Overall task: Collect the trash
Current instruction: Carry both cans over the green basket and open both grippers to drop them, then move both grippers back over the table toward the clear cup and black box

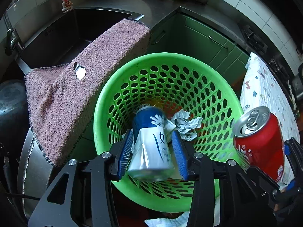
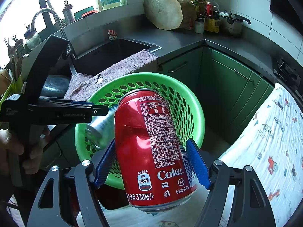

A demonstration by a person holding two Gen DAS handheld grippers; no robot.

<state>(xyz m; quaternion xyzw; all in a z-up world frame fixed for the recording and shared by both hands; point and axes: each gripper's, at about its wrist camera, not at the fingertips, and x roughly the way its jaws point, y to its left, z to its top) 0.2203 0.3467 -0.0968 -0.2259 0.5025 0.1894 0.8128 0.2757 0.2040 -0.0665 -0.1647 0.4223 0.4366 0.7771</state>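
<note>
A green perforated basket [image 1: 217, 87] stands below both grippers, with crumpled paper [image 1: 184, 123] inside; it also shows in the right wrist view [image 2: 197, 113]. My left gripper [image 1: 153, 147] is over the basket with a blue and white can [image 1: 151, 143] between its blue pads; the can looks blurred and the pads stand slightly apart from it. That can shows in the right wrist view [image 2: 102, 126]. My right gripper [image 2: 151, 162] is shut on a dented red Coke can [image 2: 151, 147], held at the basket's right rim, also seen in the left wrist view [image 1: 259, 140].
A mauve towel [image 1: 85, 87] hangs over the sink edge [image 1: 56, 37] left of the basket. Green cabinets [image 2: 227, 87] stand behind. A patterned white cloth [image 2: 265, 143] lies at the right. A wooden block [image 2: 164, 9] and bottles stand on the counter.
</note>
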